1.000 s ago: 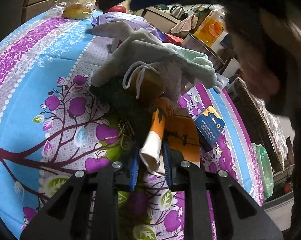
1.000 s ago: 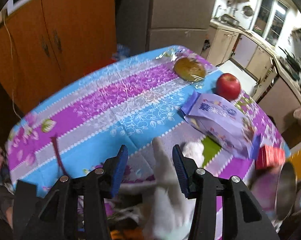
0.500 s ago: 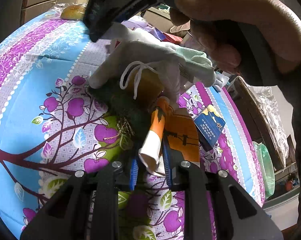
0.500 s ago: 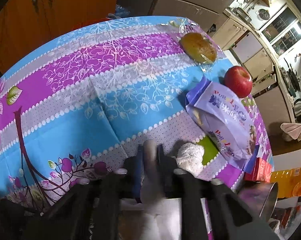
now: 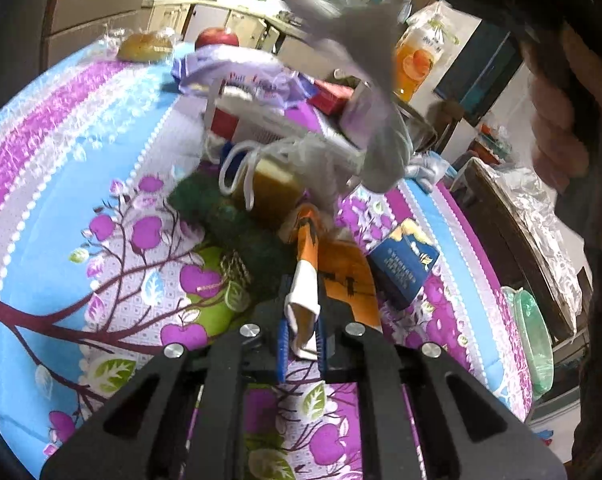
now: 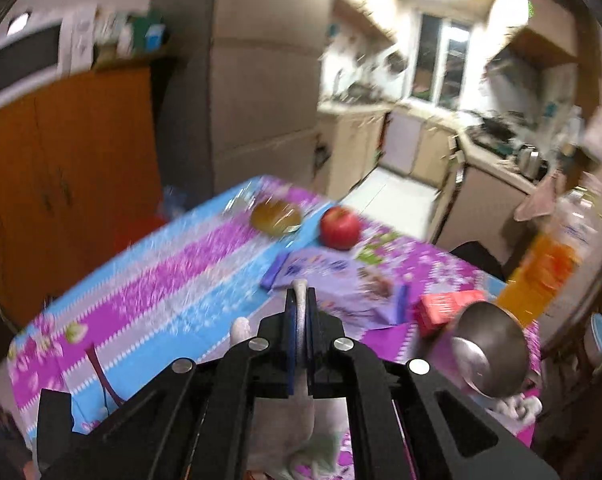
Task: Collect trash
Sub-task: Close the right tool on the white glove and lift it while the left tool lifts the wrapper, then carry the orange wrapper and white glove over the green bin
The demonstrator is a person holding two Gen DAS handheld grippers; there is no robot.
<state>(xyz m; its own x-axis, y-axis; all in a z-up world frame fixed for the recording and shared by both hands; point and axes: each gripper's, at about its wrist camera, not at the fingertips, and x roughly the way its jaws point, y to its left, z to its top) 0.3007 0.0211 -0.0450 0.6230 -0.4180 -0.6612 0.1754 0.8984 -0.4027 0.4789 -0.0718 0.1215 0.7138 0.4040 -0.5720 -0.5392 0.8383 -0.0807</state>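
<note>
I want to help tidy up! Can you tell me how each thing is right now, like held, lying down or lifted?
Left gripper: shut on the orange wrapper.
Orange wrapper: pinched at its white end, rest lying on the table.
Right gripper: shut on the glove.
Glove: lifted above the pile, dangling.
Apple: whole, sitting on the table.
Bun: in clear wrap, untouched.
Blue box: lying closed.
Metal bowl: tipped on its side.

Two wrist cameras, low over the table

Left looks close along the tablecloth; right sits higher, facing the kitchen; both share the apple.
</note>
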